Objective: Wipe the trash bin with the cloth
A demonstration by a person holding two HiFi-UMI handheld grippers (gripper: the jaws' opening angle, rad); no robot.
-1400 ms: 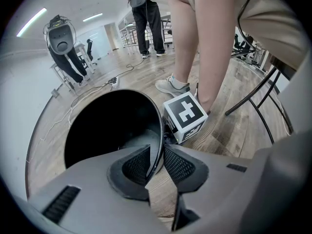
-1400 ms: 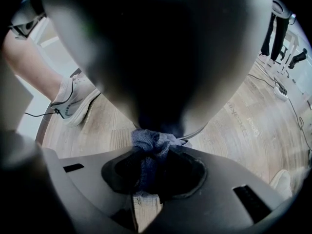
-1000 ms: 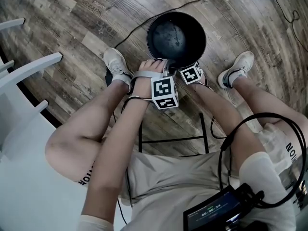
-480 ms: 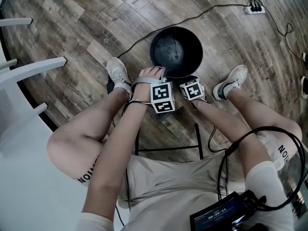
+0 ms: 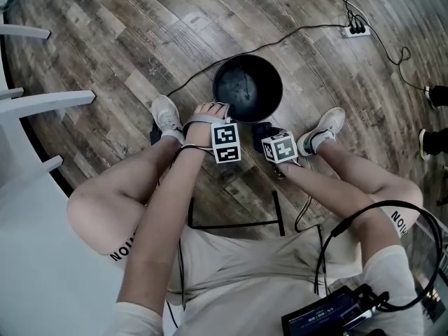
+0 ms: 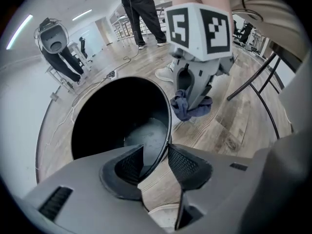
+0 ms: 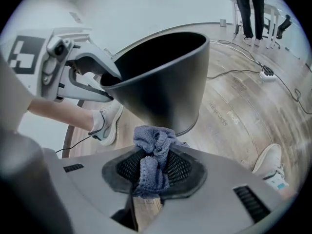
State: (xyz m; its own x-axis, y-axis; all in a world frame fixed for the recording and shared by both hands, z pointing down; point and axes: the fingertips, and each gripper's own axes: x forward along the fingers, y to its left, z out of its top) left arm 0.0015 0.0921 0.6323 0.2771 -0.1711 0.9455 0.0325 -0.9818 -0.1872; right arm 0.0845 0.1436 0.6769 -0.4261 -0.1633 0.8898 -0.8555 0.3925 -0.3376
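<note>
Sitting over the round black plastic trash bin (image 5: 246,89) on the wood-plank floor (image 5: 140,40), the person has it between the feet, where both tools can reach its near edge. The left gripper (image 6: 155,162) straddles the bin's thin rim, with one pad inside the wall and the other outside. That looks like the place to steady the bin so that it neither slides nor tips under rubbing. Its jaws have just been opening, and they now stand wide with the rim between them but unpinched, so I judge the bin released, not gripped. The right gripper (image 7: 152,172) is clamped on a bunched blue-grey terry cloth (image 7: 152,150). A wad of it sticks out past the pads, presumably to serve as the wiping face. The cloth hangs just beside the bin's outer wall on the near right side, seemingly clear of it and off the floor. The bin stands upright and looks empty inside.
</note>
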